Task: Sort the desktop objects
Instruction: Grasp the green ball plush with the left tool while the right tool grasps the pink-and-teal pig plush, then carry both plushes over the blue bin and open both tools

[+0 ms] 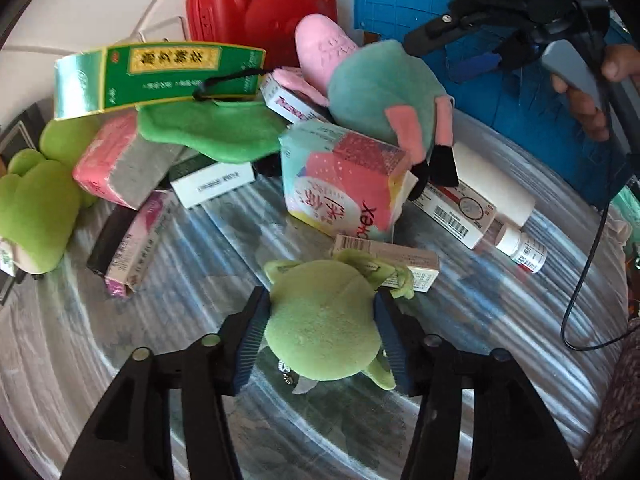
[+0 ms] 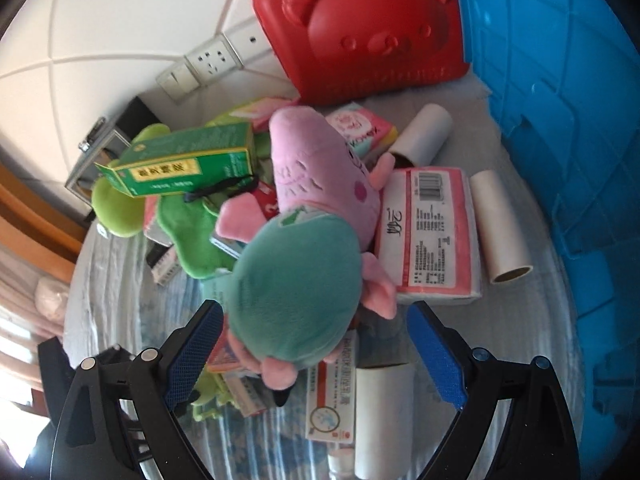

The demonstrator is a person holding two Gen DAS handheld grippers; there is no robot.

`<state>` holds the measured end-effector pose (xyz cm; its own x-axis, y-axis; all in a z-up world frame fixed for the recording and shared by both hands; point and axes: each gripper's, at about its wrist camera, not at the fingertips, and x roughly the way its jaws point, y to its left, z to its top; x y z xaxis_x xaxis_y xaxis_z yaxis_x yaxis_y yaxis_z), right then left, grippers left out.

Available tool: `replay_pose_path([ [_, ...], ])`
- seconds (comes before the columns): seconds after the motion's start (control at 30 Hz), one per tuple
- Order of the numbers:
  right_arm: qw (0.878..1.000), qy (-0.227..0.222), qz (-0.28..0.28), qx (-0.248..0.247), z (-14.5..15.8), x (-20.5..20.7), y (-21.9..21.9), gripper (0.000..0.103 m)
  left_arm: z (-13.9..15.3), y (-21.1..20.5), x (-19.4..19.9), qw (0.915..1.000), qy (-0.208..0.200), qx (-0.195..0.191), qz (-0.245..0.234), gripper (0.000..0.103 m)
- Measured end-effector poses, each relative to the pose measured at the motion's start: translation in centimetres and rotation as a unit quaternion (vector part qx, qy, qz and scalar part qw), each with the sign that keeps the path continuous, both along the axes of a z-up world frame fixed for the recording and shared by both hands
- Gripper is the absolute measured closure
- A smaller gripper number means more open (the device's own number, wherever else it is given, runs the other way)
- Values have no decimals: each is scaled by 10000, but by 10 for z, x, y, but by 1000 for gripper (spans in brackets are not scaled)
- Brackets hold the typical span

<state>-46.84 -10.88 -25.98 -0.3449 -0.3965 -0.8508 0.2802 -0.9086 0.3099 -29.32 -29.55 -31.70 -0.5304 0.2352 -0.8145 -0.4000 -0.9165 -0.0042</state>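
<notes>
A small round green plush (image 1: 324, 320) lies on the striped tabletop (image 1: 180, 320) between the blue pads of my left gripper (image 1: 320, 296). The jaws stand at its sides and do not squeeze it. A pig plush (image 2: 296, 288) with a pink head and teal dress lies on top of the pile. My right gripper (image 2: 314, 312) hangs open over its teal body, the left pad close to it and the right pad apart. In the left wrist view the pig plush (image 1: 384, 92) sits under the right gripper (image 1: 436, 58), which a hand holds.
The pile holds a green medicine box (image 1: 160, 76), a flat green plush (image 1: 212, 128), a strawberry tissue pack (image 1: 340, 176), a frog plush (image 1: 36, 208), a white bottle (image 1: 524, 250), a pink pack (image 2: 428, 236) and white rolls (image 2: 500, 228). Behind stand a red bear case (image 2: 360, 28) and a blue crate (image 2: 560, 120).
</notes>
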Motion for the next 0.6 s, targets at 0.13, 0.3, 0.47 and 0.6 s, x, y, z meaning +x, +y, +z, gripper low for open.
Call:
replay_pose_path([
  [0.13, 9997, -233, 4, 67, -13, -11, -5, 4, -20, 9, -6, 9993, -199, -315, 89, 29],
  [0.3, 9995, -188, 76, 238, -18, -19, -24, 3, -32, 17, -11, 9989, -316, -254, 230, 29],
  [0.47, 9981, -345, 50, 513, -36, -34, -48, 3, -33, 27, -8, 9984, -172, -442, 317, 28],
  [0.6, 9982, -317, -264, 432, -50, -46, -48, 12, -36, 23, -7, 9975, -318, -215, 587, 28],
])
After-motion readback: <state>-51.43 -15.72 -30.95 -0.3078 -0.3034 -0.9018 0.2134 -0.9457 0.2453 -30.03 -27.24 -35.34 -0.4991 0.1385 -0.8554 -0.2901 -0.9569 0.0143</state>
